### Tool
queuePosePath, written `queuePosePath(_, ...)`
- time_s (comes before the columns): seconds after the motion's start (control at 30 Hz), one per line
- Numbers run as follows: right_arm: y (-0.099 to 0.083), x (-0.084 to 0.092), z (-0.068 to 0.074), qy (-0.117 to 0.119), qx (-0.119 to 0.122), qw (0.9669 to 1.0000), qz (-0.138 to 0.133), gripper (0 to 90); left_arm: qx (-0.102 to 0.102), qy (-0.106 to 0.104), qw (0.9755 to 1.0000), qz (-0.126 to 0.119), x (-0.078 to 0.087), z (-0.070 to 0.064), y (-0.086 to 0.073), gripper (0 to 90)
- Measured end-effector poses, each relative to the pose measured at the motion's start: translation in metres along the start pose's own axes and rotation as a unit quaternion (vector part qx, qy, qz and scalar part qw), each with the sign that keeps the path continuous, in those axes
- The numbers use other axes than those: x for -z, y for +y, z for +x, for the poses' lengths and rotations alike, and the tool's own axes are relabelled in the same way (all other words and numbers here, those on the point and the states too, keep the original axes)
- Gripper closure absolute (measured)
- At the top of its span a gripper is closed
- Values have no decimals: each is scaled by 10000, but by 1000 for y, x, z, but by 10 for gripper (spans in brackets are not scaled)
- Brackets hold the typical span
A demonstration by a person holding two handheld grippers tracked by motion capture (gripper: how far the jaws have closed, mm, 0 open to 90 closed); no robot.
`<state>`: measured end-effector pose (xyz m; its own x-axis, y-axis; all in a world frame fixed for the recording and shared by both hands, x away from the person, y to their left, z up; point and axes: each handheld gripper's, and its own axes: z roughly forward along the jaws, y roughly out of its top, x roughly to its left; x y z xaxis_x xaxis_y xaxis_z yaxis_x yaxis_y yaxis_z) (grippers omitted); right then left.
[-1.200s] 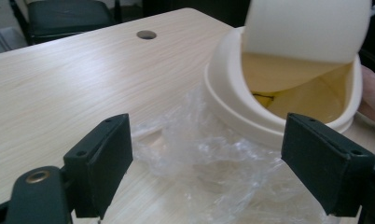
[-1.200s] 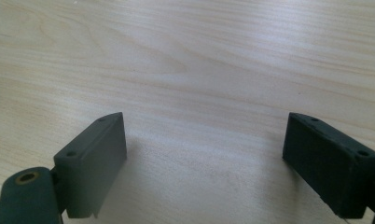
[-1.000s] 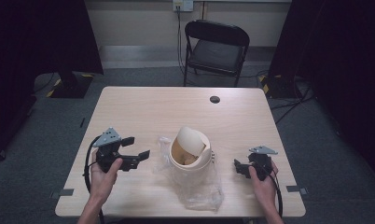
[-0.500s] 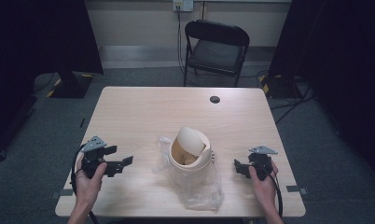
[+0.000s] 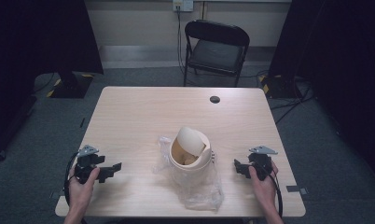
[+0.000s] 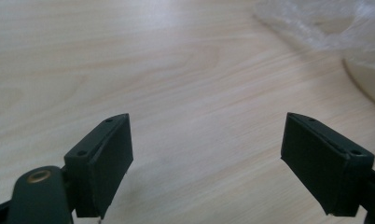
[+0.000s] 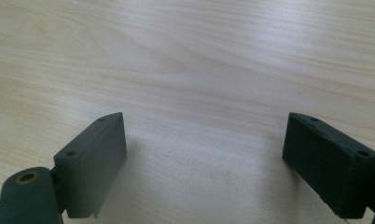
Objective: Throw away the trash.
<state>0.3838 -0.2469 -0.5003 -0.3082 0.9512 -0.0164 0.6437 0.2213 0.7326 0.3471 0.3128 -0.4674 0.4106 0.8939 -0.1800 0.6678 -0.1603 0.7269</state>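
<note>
Bin [image 5: 190,151] — a small cream container with its swing lid tilted open — stands upright near the middle of the front half of the table [image 5: 143,116], set in a clear plastic bag [image 5: 202,186] that spreads crumpled on the wood around and in front of it. Left gripper [image 5: 112,169] rests on the table well to the bin's left, jaws wide apart with bare wood between them; the bag's edge and the bin's rim appear at the right of the left gripper view. Right gripper [image 5: 238,168] lies just right of the bag — jaws likewise apart, nothing held.
</note>
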Motion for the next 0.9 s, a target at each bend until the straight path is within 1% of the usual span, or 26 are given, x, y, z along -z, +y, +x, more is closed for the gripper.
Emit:
queuePosePath(0.03, 0, 0, 0, 0, 0, 10000, 0, 125, 0, 0, 10000, 0, 0, 0, 0, 165)
queuePosePath(0.07, 0, 0, 0, 0, 3, 10000, -2, 125, 78, 69, 9999, 75, -3, 4, -6, 165)
queuePosePath(0.13, 0, 0, 0, -1, 4, 10000, -2, 125, 167, 168, 9996, 140, -7, 4, -10, 165)
queuePosePath(0.17, 0, 0, 0, -1, 2, 10000, -2, 125, 167, 168, 9996, 140, -7, 4, -10, 165)
queuePosePath(0.23, 0, 0, 0, 0, 3, 10000, -2, 125, 104, 200, 9996, 175, -10, 4, -12, 165)
queuePosePath(0.27, 0, 0, 0, -1, 3, 10000, -2, 125, 34, 309, 9994, 159, -12, 4, -12, 165)
queuePosePath(0.3, 0, 0, 0, -1, 3, 10000, -2, 125, 34, 309, 9994, 159, -12, 4, -12, 165)
queuePosePath(0.33, 0, 0, 0, -1, 3, 10000, -1, 125, 16, 359, 9992, 173, -13, 4, -12, 165)
queuePosePath(0.37, 0, 0, 0, 0, 2, 10000, -2, 125, -12, 411, 9990, 198, -15, 5, -13, 165)
queuePosePath(0.4, 0, 0, 0, 0, 3, 10000, -2, 125, -77, 516, 9983, 278, -18, 6, -15, 165)
queuePosePath(0.43, 0, 0, 0, -1, 2, 10000, -2, 125, -87, 535, 9982, 249, -19, 7, -17, 165)
queuePosePath(0.47, 0, 0, 0, 0, 2, 10000, -1, 125, -139, 550, 9981, 224, -19, 7, -18, 161)
queuePosePath(0.5, 0, 0, 0, -1, 3, 10000, -2, 125, -143, 520, 9984, 166, -19, 8, -19, 160)
queuePosePath(0.57, 0, 0, 0, 0, 0, 10000, 0, 125, -140, 540, 9983, 143, -19, 8, -19, 160)
queuePosePath(0.67, 0, 0, 0, -1, 0, 10000, 0, 125, -287, 753, 9967, 29, -23, 3, -23, 155)
queuePosePath(0.7, 0, 0, 0, 0, 3, 10000, -2, 125, -338, 861, 9957, -19, -25, 0, -25, 150)
queuePosePath(0.73, 0, 0, 0, -1, 1, 10000, 0, 125, -299, 897, 9955, -36, -26, -1, -25, 128)
queuePosePath(0.9, 0, 0, 0, -1, 3, 10000, -2, 125, -298, 900, 9955, -36, -26, -1, -25, 125)
